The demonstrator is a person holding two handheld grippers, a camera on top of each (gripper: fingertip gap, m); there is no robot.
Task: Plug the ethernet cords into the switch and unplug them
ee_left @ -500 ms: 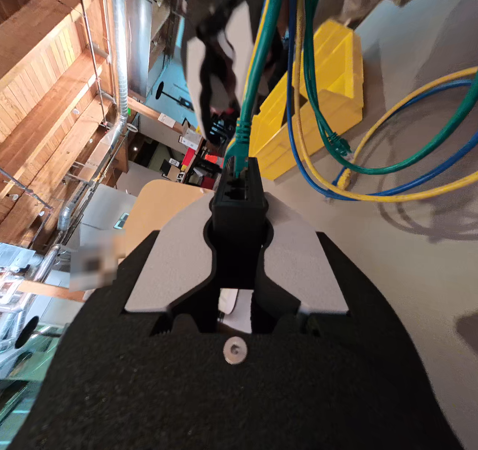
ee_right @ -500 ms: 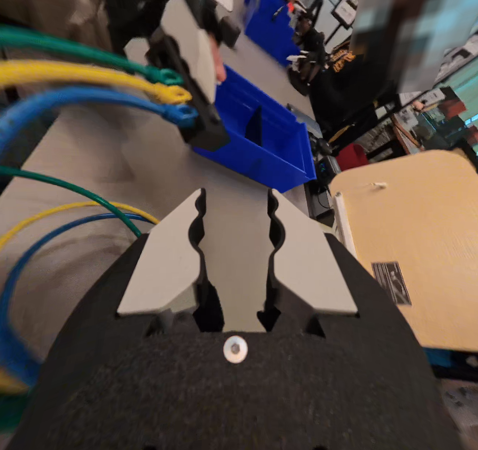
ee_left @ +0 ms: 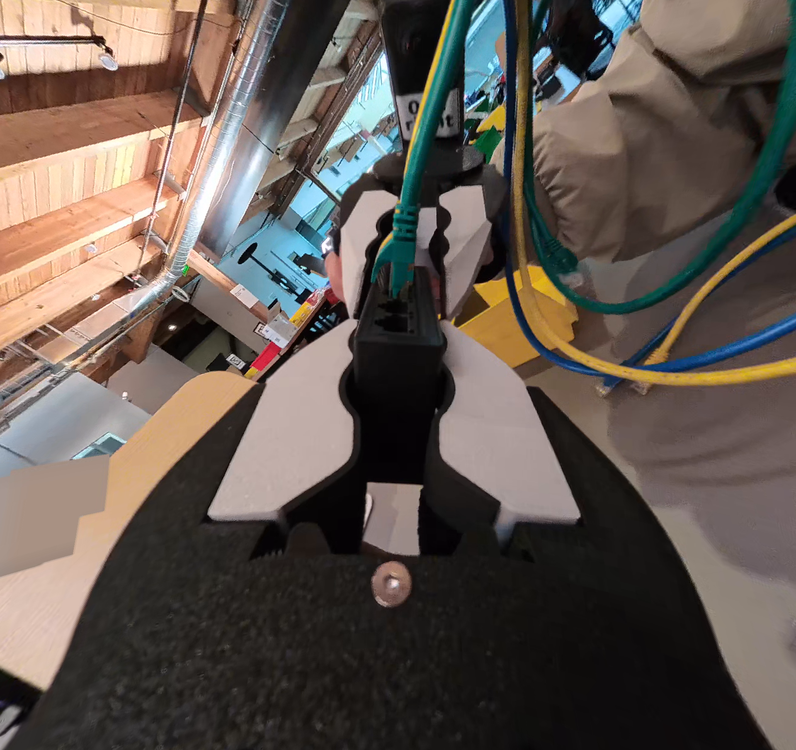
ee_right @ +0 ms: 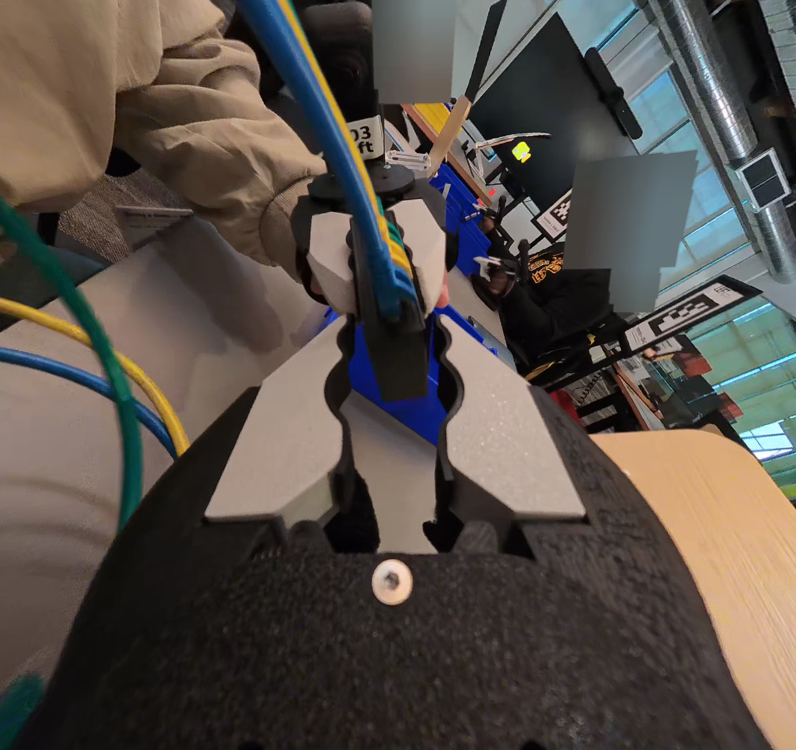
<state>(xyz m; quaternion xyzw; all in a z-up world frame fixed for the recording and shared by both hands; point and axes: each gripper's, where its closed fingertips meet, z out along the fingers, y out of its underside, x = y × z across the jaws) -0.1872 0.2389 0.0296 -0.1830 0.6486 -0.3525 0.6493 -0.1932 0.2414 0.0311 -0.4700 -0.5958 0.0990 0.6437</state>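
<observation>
Left gripper (ee_left: pixel 398 337) clamped on the switch (ee_left: pixel 398 367), grey fingers (ee_left: pixel 301 423) pressed against both its sides, held up off the counter. Right gripper (ee_right: pixel 390 333) faces it head-on, jaws parted, fingers (ee_right: pixel 284 440) either side of the switch's end, not touching. Beige sleeves (ee_left: pixel 654 134) behind each gripper; hand on left gripper partly visible in right wrist view.
</observation>
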